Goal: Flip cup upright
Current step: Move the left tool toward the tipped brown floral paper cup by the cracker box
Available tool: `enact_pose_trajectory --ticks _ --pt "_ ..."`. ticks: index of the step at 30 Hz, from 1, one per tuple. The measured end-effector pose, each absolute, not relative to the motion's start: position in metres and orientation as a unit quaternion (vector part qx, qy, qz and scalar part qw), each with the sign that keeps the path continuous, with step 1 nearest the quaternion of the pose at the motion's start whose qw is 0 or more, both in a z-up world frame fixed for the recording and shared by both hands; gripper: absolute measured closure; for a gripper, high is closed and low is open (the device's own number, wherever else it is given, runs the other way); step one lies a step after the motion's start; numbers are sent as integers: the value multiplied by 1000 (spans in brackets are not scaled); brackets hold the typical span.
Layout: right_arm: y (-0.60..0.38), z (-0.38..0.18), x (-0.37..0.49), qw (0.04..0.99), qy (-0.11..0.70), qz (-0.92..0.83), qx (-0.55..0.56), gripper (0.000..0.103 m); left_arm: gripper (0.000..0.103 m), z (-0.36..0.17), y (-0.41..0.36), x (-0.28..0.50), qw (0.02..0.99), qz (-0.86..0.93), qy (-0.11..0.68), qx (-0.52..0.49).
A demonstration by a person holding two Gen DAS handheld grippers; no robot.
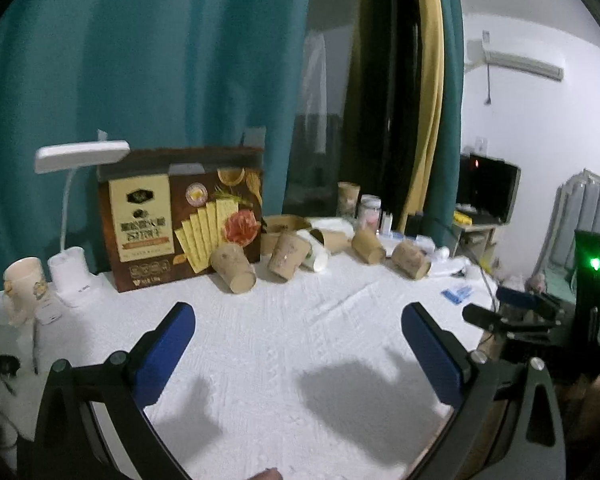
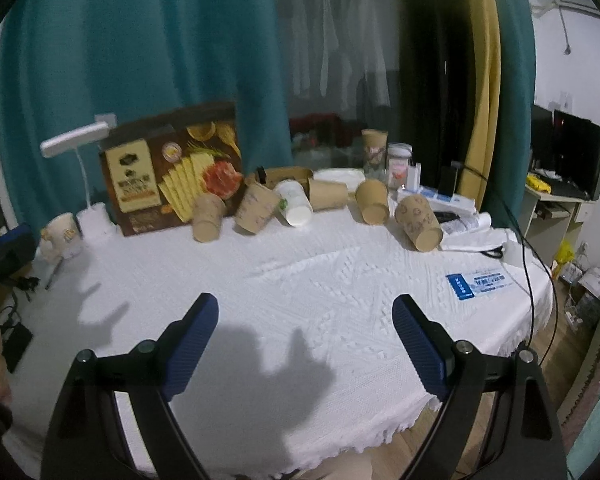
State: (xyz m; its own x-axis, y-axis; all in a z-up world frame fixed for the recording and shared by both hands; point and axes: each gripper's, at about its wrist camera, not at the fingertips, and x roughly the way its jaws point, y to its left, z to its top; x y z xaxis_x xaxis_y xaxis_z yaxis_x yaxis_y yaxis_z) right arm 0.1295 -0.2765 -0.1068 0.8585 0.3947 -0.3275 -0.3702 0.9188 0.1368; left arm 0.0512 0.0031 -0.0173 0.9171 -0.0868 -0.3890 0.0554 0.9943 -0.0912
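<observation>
While both tools hang above the near part of the white-clothed worktop (image 2: 300,280), the left tool (image 1: 298,330) and the right tool (image 2: 305,320) each have their blue fingers spread wide apart, holding nothing. Paper cups lie tipped along the far edge, well apart from both tools. The rightmost brown cup (image 2: 418,222) lies on its side, long axis slanting toward the camera, mouth facing near-right. A second brown cup (image 2: 373,202) beside it tilts mouth-forward. A white cup (image 2: 294,202) lies with its mouth toward the viewer. Another brown cup (image 1: 233,267) leans by the cracker box (image 1: 180,216). A desk lamp (image 1: 80,156) stands at the left.
</observation>
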Motion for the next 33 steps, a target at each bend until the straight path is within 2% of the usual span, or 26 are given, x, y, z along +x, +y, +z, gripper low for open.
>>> enact_pose_trajectory --ticks 8,15,22,30,31,33 --pt "-279 -121 225 948 249 188 60 16 0 -76 49 153 944 13 320 -73" --pt "-275 -129 295 938 283 187 76 16 0 -98 84 236 915 25 386 -117" --pt "-265 -138 326 930 300 190 93 16 0 -121 104 331 895 17 417 -159" --pt "-267 -146 334 928 315 176 91 16 0 -149 115 386 875 6 437 -207" --pt "-267 -146 333 926 322 172 93 16 2 -151 116 389 875 6 437 -207" --pt "-268 -146 333 927 322 172 90 16 16 -155 117 394 873 4 443 -203"
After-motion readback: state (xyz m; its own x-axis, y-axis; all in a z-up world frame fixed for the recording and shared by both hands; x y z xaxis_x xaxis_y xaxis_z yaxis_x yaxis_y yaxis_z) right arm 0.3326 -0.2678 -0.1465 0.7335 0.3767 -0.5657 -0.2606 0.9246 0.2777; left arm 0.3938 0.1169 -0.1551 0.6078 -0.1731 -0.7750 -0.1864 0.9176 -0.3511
